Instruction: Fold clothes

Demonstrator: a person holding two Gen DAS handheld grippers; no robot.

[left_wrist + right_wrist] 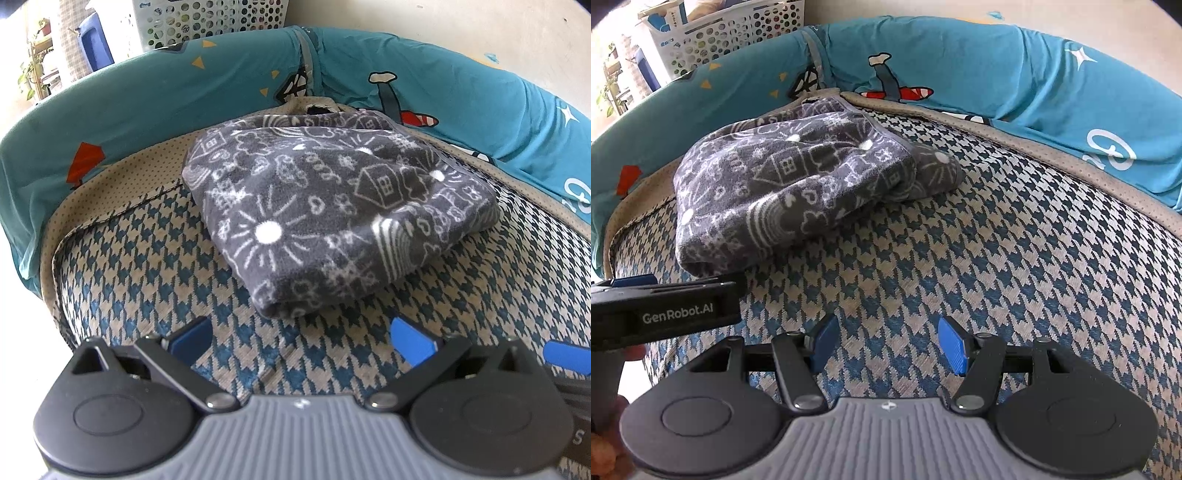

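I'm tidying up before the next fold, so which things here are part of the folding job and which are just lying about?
Job:
- grey patterned cloth, folded on the houndstooth cushion
- left tool, open
- right tool, open

Lying about:
- teal cartoon-print fabric
- white perforated basket
- plant

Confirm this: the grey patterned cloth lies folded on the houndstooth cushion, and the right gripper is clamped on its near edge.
Not quite. The grey patterned cloth does lie folded on the houndstooth cushion, but the right gripper holds nothing: the right wrist view shows its jaws open over bare cushion, apart from the cloth.
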